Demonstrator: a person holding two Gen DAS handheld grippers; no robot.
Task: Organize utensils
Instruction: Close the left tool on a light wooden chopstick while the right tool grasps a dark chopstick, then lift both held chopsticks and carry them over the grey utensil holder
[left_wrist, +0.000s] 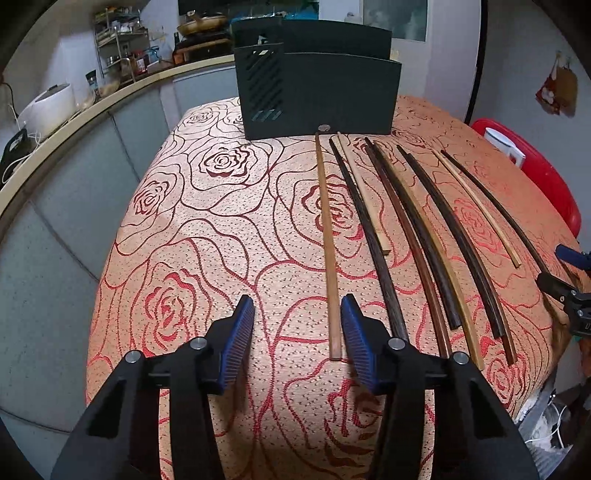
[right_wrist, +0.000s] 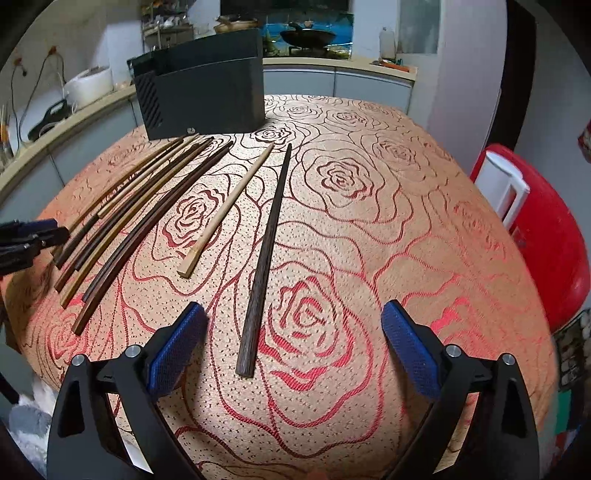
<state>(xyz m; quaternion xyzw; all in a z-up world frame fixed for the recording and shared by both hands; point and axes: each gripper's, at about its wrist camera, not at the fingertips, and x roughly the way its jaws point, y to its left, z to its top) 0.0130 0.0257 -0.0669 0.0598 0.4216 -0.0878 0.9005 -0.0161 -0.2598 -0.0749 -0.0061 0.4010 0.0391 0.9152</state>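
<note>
The desk (left_wrist: 207, 236) fills most of both views, covered by an orange cloth with dark red rose outlines. At its far end, top centre of the left wrist view and upper left of the right wrist view, stands a dark box (left_wrist: 321, 92) with stepped upright walls and slanted slots in its left panel. In front of it the chopsticks (left_wrist: 417, 236) lie flat in a loose fan, nine that can be counted, thin ends toward the box: some near black with wood grain, some mid brown, some pale tan. In the left wrist view the leftmost, a brown chopstick (left_wrist: 328, 243), runs down the middle of the frame and ends just beside the inner face of the right-hand blue pad. The left claw (left_wrist: 297, 310) sits low in that frame, tilted down at the cloth, its pads partly apart with only cloth between them and nothing pinched. In the right wrist view a dark chopstick (right_wrist: 264, 258) lies alone, its thick end between the pads of the right claw (right_wrist: 293, 317), which is spread wide, angled down and touches nothing. A pale chopstick (right_wrist: 225, 210) lies just left of it. A red chair (right_wrist: 546, 236) stands at the right edge.
</note>
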